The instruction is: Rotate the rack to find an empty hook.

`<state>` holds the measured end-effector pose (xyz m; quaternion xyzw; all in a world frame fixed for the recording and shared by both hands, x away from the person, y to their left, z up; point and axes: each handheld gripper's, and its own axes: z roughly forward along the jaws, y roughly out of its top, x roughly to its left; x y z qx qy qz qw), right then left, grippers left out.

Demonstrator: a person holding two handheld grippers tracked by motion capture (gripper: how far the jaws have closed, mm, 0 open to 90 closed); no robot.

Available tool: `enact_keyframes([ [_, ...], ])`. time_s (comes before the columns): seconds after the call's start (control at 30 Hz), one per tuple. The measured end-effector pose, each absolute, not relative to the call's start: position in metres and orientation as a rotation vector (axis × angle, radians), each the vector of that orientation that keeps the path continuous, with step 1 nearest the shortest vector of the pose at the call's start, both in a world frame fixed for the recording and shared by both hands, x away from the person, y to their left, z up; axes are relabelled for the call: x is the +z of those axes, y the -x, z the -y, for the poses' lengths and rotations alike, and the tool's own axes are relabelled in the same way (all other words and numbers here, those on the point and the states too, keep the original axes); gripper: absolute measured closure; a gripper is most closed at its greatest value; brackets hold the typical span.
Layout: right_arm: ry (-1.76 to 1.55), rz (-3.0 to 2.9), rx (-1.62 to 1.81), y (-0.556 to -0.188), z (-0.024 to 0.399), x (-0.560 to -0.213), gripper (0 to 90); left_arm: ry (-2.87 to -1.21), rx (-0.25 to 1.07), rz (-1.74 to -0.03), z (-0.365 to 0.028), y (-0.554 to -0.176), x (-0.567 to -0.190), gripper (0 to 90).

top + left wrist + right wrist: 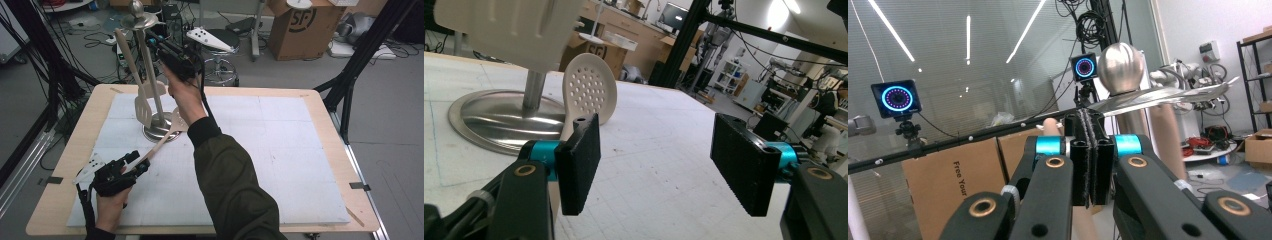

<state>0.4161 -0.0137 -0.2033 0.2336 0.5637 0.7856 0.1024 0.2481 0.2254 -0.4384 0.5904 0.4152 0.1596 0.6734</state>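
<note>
Up top, right claw (156, 41) clenched empty by rack (150, 80); left claw (134, 161) released beside skimmer (165, 137).

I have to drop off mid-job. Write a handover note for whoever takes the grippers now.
Left gripper: open, low on the table, by the handle end of the perforated spoon; no grip on it.
Right gripper: shut, empty as far as I can tell, up at the top arms of the metal stand.
Done: slotted spatula hangs on the stand.
Left: the spoon lies on the table, its bowl leaning on the stand's base; probably grip its handle and hang it too.
</note>
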Motion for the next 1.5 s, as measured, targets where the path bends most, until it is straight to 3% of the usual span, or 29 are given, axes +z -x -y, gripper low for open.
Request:
enact_keyframes([
  [0.6,-0.695,-1.685,2.311,-0.41,0.005,-0.203,88.6,-1.317,0.359,-0.938,-0.227,-0.249,-0.438,37.2],
  [0.87,-0.625,-1.748,2.294,-0.404,0.009,-0.208,73.8,-1.309,0.361,-0.944,-0.228,-0.249,-0.438,37.1],
  [1.03,-0.622,-1.774,2.291,-0.402,0.014,-0.219,53.9,-1.315,0.364,-0.939,-0.228,-0.249,-0.438,37.1],
  [1.5,-0.729,-1.834,2.236,-0.401,0.03,-0.251,39.4,-1.322,0.366,-0.94,-0.228,-0.25,-0.439,37.2],
])
